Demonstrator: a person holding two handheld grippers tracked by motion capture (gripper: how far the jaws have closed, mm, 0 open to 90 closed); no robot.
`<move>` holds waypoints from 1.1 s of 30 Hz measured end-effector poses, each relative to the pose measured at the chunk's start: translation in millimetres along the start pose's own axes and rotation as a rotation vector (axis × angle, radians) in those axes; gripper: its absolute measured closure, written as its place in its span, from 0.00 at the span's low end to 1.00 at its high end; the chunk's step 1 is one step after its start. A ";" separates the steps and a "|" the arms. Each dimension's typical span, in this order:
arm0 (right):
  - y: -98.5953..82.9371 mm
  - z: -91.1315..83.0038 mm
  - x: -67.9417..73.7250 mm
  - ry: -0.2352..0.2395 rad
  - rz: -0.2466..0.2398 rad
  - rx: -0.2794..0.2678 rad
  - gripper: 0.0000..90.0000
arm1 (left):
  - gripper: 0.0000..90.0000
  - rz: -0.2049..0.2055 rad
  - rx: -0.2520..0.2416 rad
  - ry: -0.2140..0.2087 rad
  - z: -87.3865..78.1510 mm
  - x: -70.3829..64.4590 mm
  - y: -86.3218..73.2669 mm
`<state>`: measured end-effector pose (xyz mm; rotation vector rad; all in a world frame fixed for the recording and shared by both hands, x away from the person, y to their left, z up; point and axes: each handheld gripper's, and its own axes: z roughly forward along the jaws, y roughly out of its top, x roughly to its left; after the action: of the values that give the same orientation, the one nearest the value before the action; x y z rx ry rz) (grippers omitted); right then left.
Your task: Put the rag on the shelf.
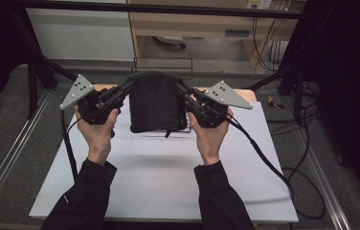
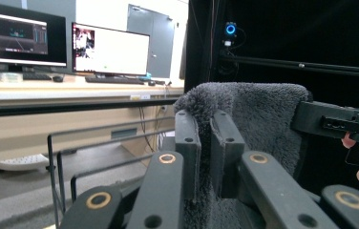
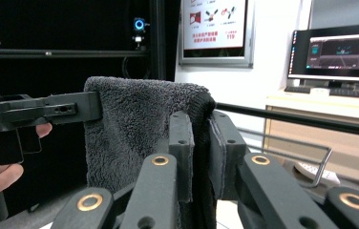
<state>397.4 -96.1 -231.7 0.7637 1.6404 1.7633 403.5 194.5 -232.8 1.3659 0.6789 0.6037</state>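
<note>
Left claw [image 1: 131, 86] pinching dark towel [image 1: 155, 100] corner, right claw [image 1: 180, 86] likewise, towel seemingly over wire rack [image 1: 187, 125].

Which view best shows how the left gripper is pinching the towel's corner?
The left gripper view: the left gripper is shut on the dark grey towel at its top corner. The high view shows the whole towel hanging between both grippers, with the pinch too small to judge. The right gripper view shows that gripper from its side.
</note>
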 end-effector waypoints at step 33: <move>74.7 27.9 -21.6 -0.057 -0.047 -0.106 0.90 | 0.92 0.045 -0.077 0.031 36.4 8.6 74.9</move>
<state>429.2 -98.1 -155.4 0.7147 1.5028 1.7646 436.3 184.9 -156.3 1.3055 0.6451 0.6815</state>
